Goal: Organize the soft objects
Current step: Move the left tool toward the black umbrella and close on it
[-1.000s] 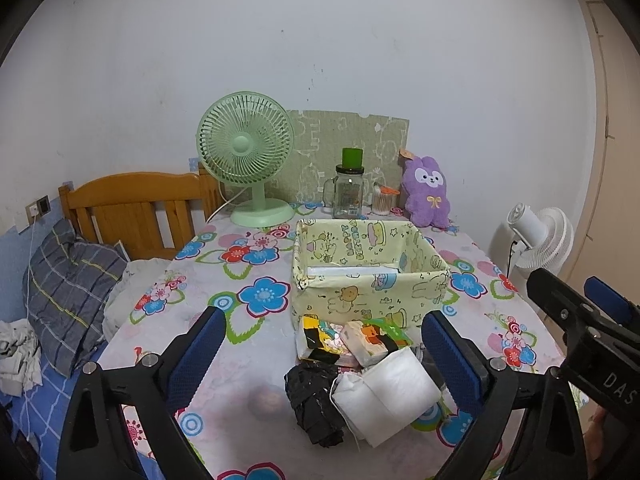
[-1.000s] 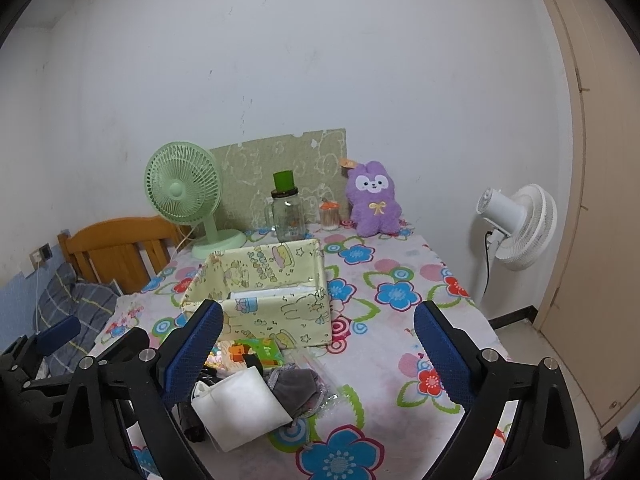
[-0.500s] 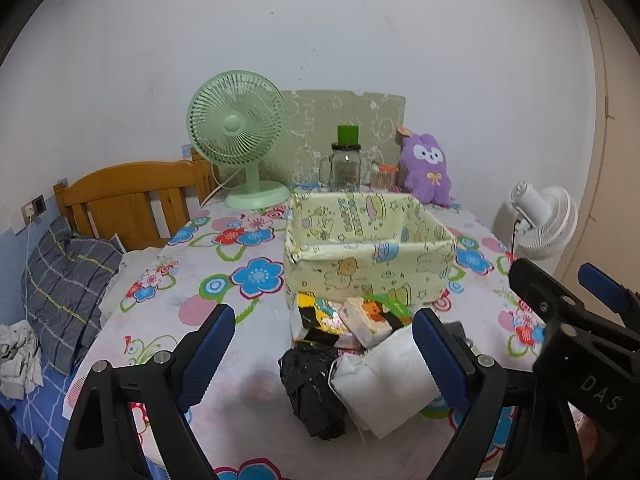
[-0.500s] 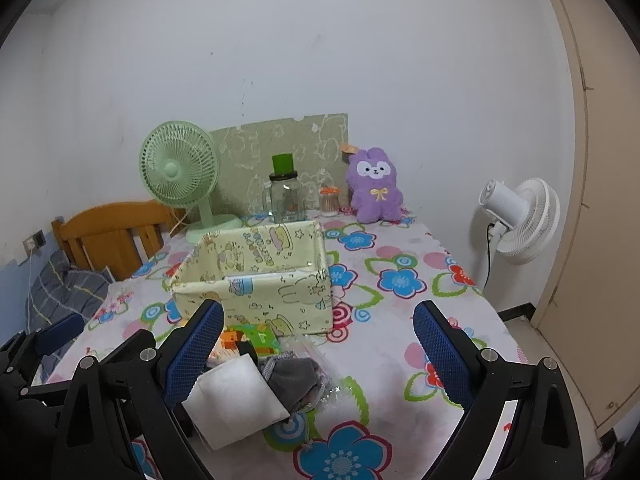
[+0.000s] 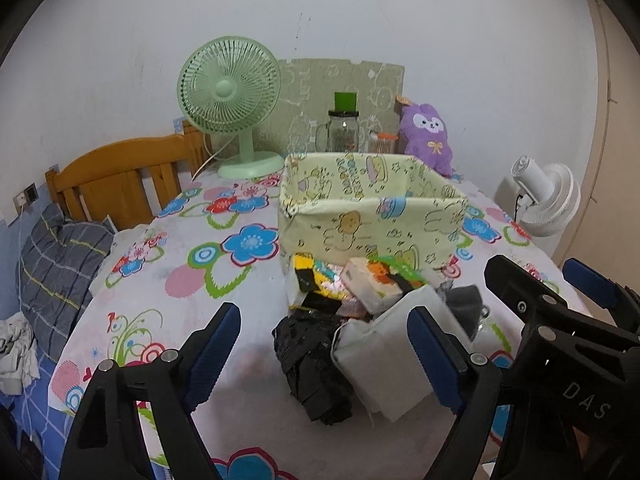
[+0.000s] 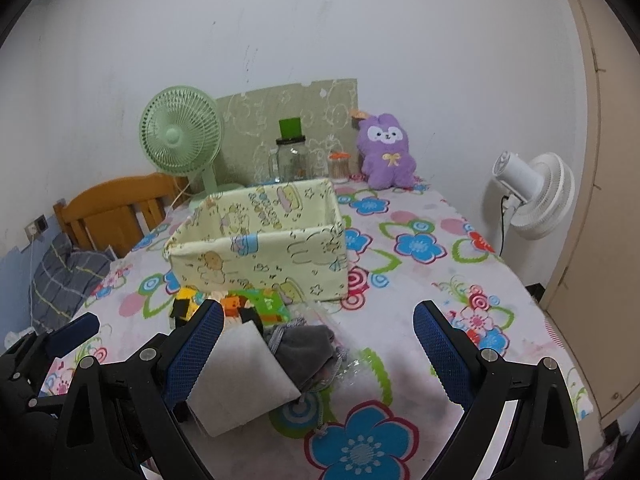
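Heap of soft items, including crumpled black fabric (image 5: 310,364) and white folded cloth (image 5: 390,354), on flowered worktop (image 5: 168,280) before pale-yellow printed fabric bin (image 5: 372,216), likely their destination. Left claw (image 5: 324,354) closing around black fabric, untouched; right claw (image 6: 316,354) spread, empty

In front of you, an open pale-yellow cartoon-print fabric box (image 5: 372,220) stands upright on the flowered cloth. Just before its near wall lies a heap of soft items: a crumpled black bag (image 5: 312,360), a folded white cloth (image 5: 384,364), a grey drawstring pouch (image 6: 304,348), and small colourful packets (image 5: 360,284), touching one another.
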`<state>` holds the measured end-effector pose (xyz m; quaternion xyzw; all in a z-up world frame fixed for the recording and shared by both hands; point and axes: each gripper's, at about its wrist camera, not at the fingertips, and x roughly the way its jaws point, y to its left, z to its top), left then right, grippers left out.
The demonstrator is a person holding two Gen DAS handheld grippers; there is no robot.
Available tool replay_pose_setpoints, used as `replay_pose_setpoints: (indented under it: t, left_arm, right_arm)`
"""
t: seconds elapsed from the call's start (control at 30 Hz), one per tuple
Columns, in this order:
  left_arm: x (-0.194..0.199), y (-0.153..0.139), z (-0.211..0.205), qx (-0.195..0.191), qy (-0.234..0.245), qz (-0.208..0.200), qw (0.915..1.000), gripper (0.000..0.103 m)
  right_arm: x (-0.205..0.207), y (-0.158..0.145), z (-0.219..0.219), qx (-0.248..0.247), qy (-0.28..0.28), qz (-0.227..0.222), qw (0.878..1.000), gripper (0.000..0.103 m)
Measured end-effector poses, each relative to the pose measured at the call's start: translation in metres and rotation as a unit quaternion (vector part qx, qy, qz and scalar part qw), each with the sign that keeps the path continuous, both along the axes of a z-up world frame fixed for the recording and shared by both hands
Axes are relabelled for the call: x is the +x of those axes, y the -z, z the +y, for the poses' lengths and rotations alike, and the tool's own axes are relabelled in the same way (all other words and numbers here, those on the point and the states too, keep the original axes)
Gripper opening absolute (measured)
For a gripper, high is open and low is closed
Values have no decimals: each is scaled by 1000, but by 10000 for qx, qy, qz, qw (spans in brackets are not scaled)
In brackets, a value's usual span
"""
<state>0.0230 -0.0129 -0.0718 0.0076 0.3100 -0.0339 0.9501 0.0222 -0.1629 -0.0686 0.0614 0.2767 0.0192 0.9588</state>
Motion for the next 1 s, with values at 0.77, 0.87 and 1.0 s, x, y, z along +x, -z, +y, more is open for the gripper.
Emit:
replay_pose_setpoints:
  t: [0.77,0.87,1.0]
  left_arm:
    - [25,42,16,26,-160,714,9973,70]
    - [29,48,15,18,-167,814,9965,67]
    - [33,53,16,-19,-162,899,9958,58]
  right_arm:
    - [28,36,34,-137,-378,639,9971,97]
    - [33,42,36,-117,-434,781,9959,89]
    - [36,46,39,-93,-467,861,9951,80]
